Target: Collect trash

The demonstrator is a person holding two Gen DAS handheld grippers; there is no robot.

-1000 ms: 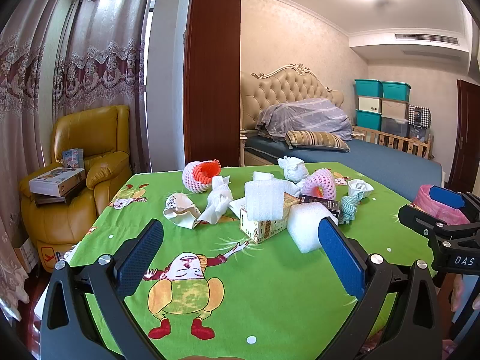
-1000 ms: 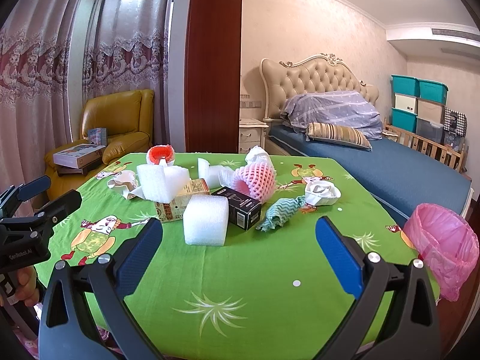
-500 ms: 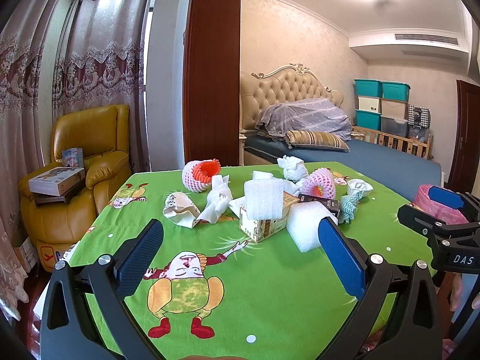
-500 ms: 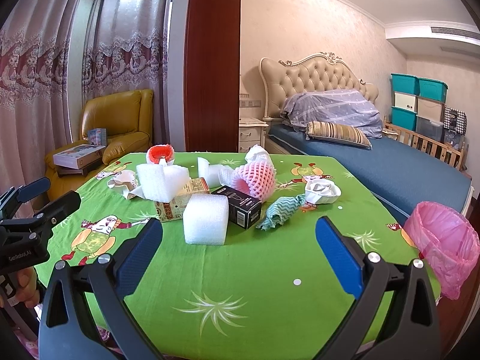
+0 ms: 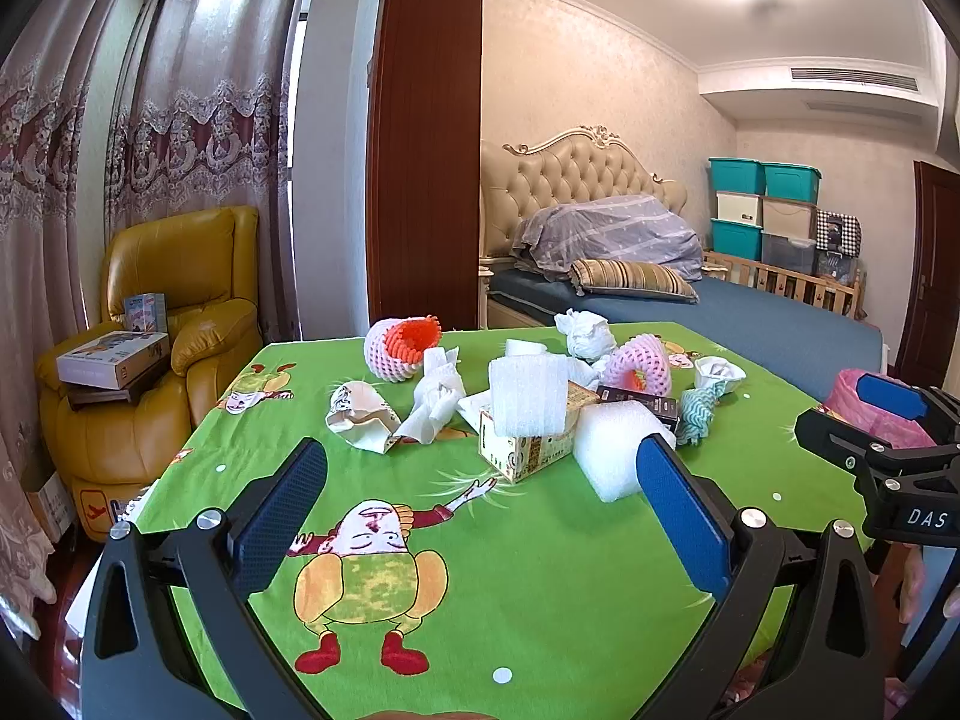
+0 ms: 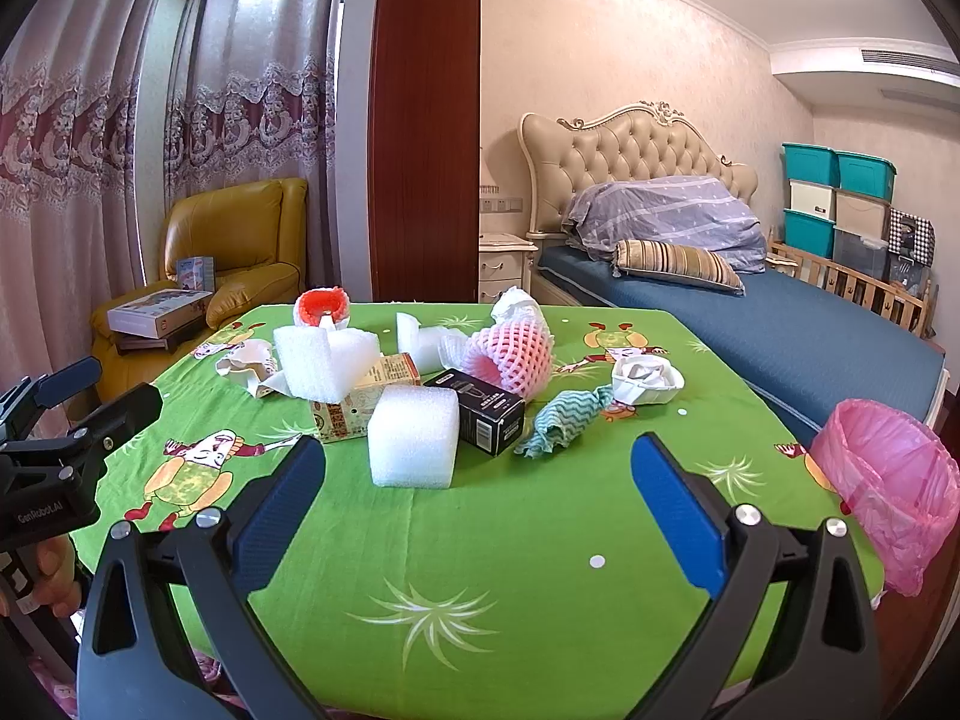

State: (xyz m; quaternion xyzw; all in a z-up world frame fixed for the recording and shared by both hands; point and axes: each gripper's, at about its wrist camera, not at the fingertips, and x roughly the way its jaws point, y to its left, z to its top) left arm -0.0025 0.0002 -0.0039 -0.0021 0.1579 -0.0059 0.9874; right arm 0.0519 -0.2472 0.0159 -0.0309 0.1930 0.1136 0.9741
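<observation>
Trash lies in a pile mid-table: a white foam block [image 6: 414,438], a black box [image 6: 477,411], a pink foam fruit net [image 6: 516,354], a teal zigzag wrapper [image 6: 564,420], a yellow carton [image 5: 528,444] under a foam sheet [image 5: 528,393], and crumpled tissues [image 5: 435,399]. A pink-lined trash bin [image 6: 888,480] stands at the table's right edge. My left gripper [image 5: 480,516] is open and empty, above the near table. My right gripper [image 6: 477,504] is open and empty, just short of the foam block.
The table has a green cartoon cloth [image 6: 510,540]. A yellow armchair [image 5: 150,360] with boxes stands left of it. A bed [image 6: 750,312] lies behind, right. A dark wooden pillar [image 6: 426,120] stands behind the table.
</observation>
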